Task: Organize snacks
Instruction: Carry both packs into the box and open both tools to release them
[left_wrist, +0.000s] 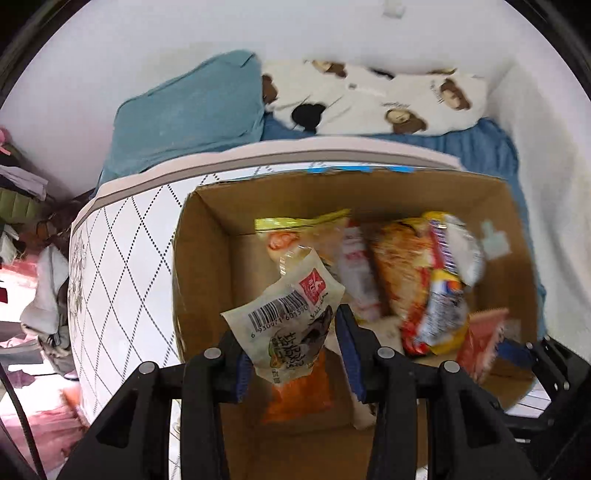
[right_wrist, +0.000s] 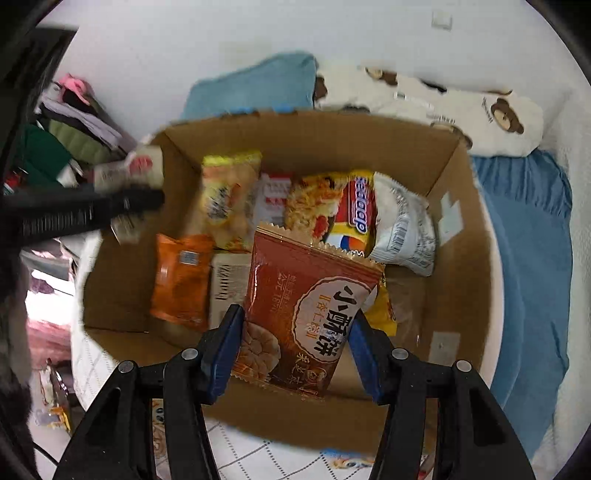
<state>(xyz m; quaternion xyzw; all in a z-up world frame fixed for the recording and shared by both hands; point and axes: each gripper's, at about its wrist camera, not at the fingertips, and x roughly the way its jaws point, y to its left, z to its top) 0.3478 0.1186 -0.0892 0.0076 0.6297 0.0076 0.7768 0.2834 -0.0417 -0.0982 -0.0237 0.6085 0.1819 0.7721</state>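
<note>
Gripping 1 packet each, left jaws cream packet (left_wrist: 291, 325), right jaws red packet (right_wrist: 306, 317), 1 box (right_wrist: 458, 236).

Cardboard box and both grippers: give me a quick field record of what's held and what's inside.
left gripper: shut on a cream snack packet with a barcode
right gripper: shut on a red-brown foil biscuit packet
container: open brown cardboard box on a quilted white mattress
inside box: orange packet, yellow packet, noodle packet, white packet
</note>
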